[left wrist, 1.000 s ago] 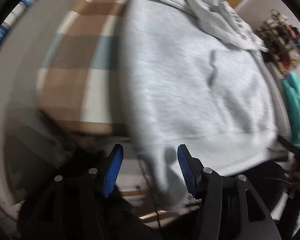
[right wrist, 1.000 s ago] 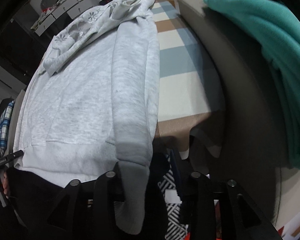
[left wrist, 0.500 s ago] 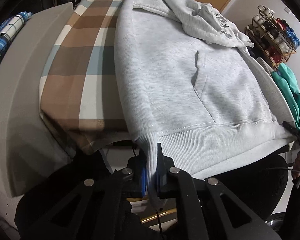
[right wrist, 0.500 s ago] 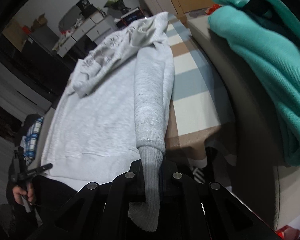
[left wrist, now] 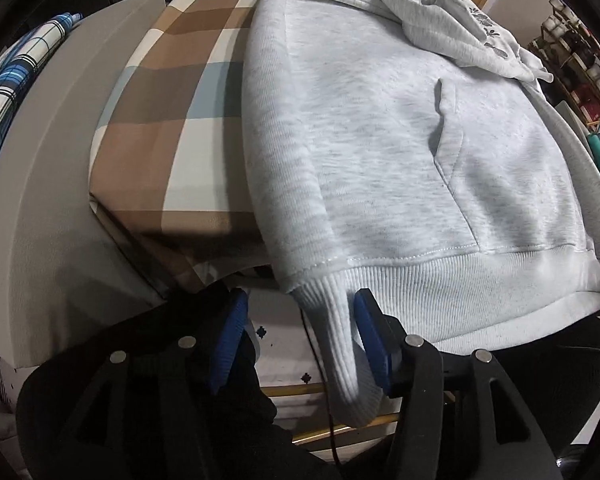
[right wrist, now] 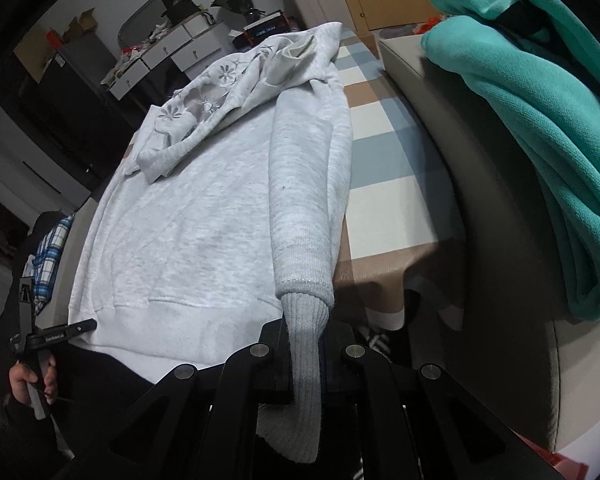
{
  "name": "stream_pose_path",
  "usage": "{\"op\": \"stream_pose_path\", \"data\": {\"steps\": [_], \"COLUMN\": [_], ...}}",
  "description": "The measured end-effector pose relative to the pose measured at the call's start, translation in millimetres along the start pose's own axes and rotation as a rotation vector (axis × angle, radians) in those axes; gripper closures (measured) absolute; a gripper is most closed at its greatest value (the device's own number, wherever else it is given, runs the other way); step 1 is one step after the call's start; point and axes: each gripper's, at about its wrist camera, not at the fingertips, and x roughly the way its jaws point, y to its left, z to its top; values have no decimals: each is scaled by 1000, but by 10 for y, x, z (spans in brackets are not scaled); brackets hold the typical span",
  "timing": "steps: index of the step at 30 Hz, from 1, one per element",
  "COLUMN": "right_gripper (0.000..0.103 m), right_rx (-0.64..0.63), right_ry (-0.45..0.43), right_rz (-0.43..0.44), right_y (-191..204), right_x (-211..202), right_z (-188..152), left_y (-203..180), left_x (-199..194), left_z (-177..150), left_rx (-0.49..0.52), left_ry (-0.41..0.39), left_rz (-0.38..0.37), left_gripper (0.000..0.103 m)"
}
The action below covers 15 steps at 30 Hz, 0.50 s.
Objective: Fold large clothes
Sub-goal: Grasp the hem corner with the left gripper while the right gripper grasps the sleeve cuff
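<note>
A light grey hoodie (left wrist: 380, 140) lies front up on a brown, blue and white checked cloth (left wrist: 172, 120), sleeves laid along its sides. In the left wrist view its ribbed sleeve cuff (left wrist: 340, 352) hangs over the near edge between the blue pads of my left gripper (left wrist: 300, 320); the jaws are opening and stand apart from it. In the right wrist view the hoodie (right wrist: 188, 220) stretches away, and my right gripper (right wrist: 306, 336) is shut on the other sleeve's cuff (right wrist: 306, 400), which droops below the fingers.
A teal garment (right wrist: 540, 120) is piled on a grey cushion (right wrist: 480, 240) to the right. A blue plaid cloth (left wrist: 4, 92) lies past a grey cushion (left wrist: 52, 200) on the left. Drawers and clutter (right wrist: 172, 48) stand behind. A person's hand (right wrist: 24, 380) holds the left gripper.
The left gripper's jaws closed on the left cuff half a second ago and have spread apart again. The right gripper closed on the right cuff and keeps hold of it.
</note>
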Motion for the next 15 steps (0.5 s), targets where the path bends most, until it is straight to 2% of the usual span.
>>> {"op": "stream_pose_path", "data": {"steps": [3,5,6,7,10,13,15], "right_gripper": [96,96,96,96,96,96,97], "right_rx": [3,-3,-8,-8,0,1,-1], "right_ry": [6,6,1,-5,-15,-30,-31], "right_rz": [-1,-5,-6,0,17,19,17], "right_y": [-5,-1,0,-1,-26,-39,-42], "right_x": [25,31,22,11,-17,-50,-72], "right_z": [-7,-15,-19,-26,-38,-57,-75], "left_y": [4,-5,-1,-17,-73,-196,-208], "left_x": [77,65,24,3,-22,-101,-123], "left_z": [17,-10,-90,-128,-186,-300,-364], "left_rx": [12,28,34,53,110,200,223], "left_ry": [23,18,2,-1,-24,-86,-96], "left_rz": [-28,-50,-66,-80,-47,23,33], "left_gripper": [53,59,79,93,96,98,98]}}
